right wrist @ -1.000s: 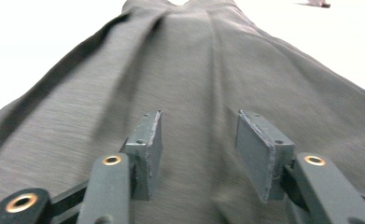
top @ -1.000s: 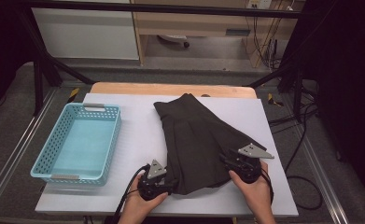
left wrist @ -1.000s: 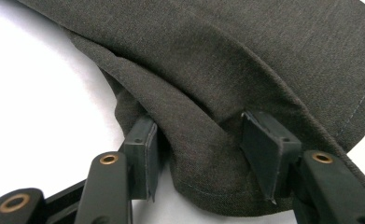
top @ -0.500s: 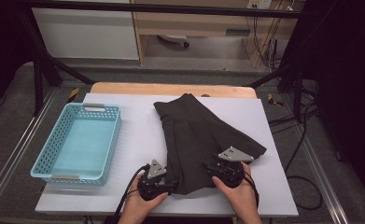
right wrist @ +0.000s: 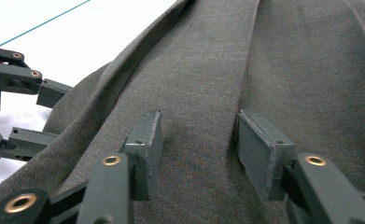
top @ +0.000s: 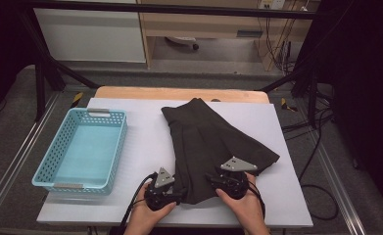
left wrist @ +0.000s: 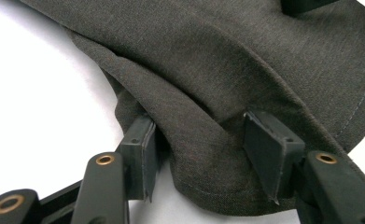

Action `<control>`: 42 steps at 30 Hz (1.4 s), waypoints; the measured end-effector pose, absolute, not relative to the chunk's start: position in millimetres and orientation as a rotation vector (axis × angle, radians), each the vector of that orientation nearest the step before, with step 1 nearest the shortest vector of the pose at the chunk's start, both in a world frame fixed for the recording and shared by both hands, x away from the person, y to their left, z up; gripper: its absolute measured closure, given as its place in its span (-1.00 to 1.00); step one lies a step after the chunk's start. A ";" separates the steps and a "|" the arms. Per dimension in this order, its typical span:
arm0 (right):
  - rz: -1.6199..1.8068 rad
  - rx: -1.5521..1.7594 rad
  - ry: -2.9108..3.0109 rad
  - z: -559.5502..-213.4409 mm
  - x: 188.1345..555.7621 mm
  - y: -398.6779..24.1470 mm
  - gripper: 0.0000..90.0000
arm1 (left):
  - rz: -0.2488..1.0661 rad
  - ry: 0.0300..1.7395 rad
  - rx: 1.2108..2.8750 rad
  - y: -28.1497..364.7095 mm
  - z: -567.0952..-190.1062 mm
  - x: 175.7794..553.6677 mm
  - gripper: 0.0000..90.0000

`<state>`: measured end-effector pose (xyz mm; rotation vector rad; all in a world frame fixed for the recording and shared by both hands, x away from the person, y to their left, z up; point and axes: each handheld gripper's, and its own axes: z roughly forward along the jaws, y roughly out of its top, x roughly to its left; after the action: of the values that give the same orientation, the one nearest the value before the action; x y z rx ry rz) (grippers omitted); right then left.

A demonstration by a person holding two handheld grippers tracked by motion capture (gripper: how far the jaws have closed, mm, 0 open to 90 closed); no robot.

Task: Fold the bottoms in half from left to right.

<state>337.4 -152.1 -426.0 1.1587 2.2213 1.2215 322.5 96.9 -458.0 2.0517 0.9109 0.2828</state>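
A dark grey-brown garment (top: 213, 137) lies flat on the white table (top: 147, 147), running from the far middle to the near edge. My left gripper (top: 181, 192) sits at its near left corner. In the left gripper view the jaws (left wrist: 203, 149) stand open, straddling a raised hump of the hemmed corner (left wrist: 217, 186). My right gripper (top: 211, 178) rests on the garment's near part, pointing left toward the other gripper. Its jaws (right wrist: 196, 140) are open, with flat cloth (right wrist: 264, 60) between the pads. The left gripper (right wrist: 49, 114) shows at the left of the right gripper view.
An empty light-blue perforated basket (top: 118, 147) stands on the table's left side. A wooden strip (top: 179, 93) runs along the far edge. Cables (top: 321, 196) hang off the right side. Bare white surface lies between basket and garment.
My right gripper has slid left across the garment, from its near right corner toward the left gripper. The garment and the left gripper have stayed put.
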 end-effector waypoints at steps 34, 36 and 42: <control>1.241 1.179 2.111 -416.8 347.9 -185.5 0.93 | 0.324 0.973 1.954 131.1 -437.1 327.0 -0.10; 1.232 1.199 2.093 -416.5 350.1 -191.0 0.93 | 0.324 0.980 1.965 133.2 -437.9 328.7 -0.09; 1.224 1.258 2.042 -417.7 357.8 -208.9 0.94 | 0.323 0.977 1.973 131.6 -439.6 329.2 -0.09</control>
<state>357.8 -208.9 -417.7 1.2583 2.0418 1.2241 329.2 131.6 -439.6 1.9729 0.9766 0.3232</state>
